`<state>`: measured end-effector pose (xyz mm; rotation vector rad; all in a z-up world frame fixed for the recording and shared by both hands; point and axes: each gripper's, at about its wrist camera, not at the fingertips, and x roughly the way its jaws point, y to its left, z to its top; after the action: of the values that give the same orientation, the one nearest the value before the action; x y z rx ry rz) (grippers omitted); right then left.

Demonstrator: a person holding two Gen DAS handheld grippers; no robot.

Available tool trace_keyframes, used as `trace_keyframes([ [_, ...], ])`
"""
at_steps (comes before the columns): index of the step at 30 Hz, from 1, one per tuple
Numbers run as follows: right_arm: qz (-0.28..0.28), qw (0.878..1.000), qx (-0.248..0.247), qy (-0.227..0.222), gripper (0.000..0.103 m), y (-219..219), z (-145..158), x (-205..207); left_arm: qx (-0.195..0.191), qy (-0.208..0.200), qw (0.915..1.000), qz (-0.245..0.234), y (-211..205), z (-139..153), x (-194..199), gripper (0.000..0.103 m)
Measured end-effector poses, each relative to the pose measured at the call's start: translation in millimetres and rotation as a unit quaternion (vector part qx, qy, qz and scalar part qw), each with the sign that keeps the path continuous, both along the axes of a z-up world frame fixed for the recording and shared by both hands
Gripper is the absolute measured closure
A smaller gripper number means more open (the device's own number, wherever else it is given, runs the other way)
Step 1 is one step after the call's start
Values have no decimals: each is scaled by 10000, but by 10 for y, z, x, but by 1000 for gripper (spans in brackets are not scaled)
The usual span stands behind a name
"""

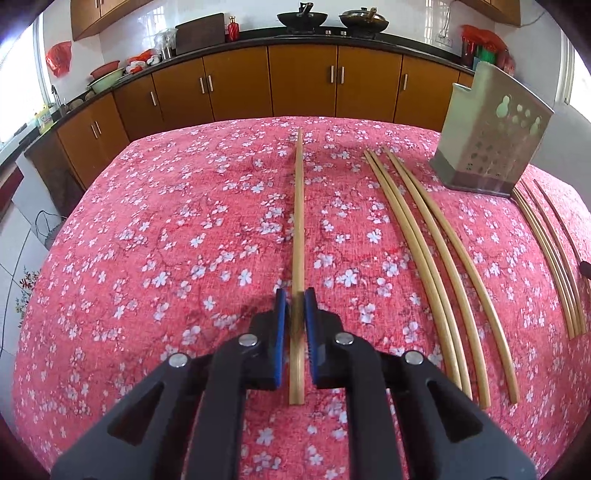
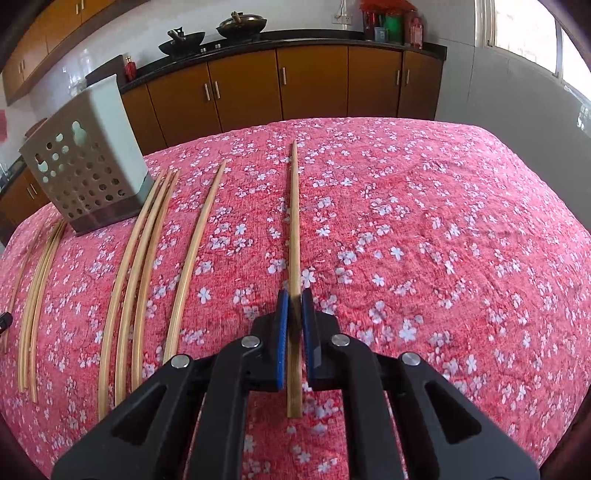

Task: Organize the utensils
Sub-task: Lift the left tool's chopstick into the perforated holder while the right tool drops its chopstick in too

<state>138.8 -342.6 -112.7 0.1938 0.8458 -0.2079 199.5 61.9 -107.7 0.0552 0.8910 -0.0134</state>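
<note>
Nearest the left wrist camera, the left gripper [image 1: 295, 295] is clamped tight on a bamboo chopstick [image 1: 298, 221], its blue pads [image 1: 280, 317] pressing the stick on both sides close to its near end. The short near end pokes back between the black arms, and the long part runs straight ahead over the red flowered cloth [image 1: 166, 240] that covers the counter, toward its far edge.

In the right wrist view, the right gripper [image 2: 294, 297] is likewise closed hard on a second chopstick [image 2: 294, 229], gripped between blue pads [image 2: 282, 321] near its near end, with the rest of the stick pointing to the far edge of the counter.

Further out, loose chopsticks lie on the cloth. From the left wrist camera, a group of four [image 1: 436, 251] lies to the right of the held stick, all lined up roughly parallel to it, and another group [image 1: 550, 251] lies beyond them near the right edge. From the right wrist camera, four loose sticks [image 2: 147, 266] lie left of the held one, one of them a little apart from the other three, and more [image 2: 37, 295] lie near the left edge.

Past them, toward the far edge, stands a grey perforated utensil holder [image 1: 491, 136], upright on the cloth between the two loose groups; it appears too in the right wrist view [image 2: 88, 162].

Behind the counter runs a row of brown kitchen cabinets [image 1: 303, 77] with two dark woks [image 1: 303, 16] on top.
</note>
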Motion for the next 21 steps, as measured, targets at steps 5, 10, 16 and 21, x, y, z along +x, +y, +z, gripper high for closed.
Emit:
trace_keyframes([
  [5,-10,9997,-139,-175,95,-1,127,-25,139,-106,9998,-65,-7,63,-45,94],
  [10,5,9945,-328,-991,95,-14,710,-112,-20,-920,9957,-84,-4,634,-161,95],
  [16,-43,9834,-365,-1779,95,-43,1256,-169,-531,-1654,9848,21,69,1297,-169,95],
  [21,-66,9816,-338,-1880,95,-59,1347,-94,-549,-1837,9814,55,97,1497,-91,95],
])
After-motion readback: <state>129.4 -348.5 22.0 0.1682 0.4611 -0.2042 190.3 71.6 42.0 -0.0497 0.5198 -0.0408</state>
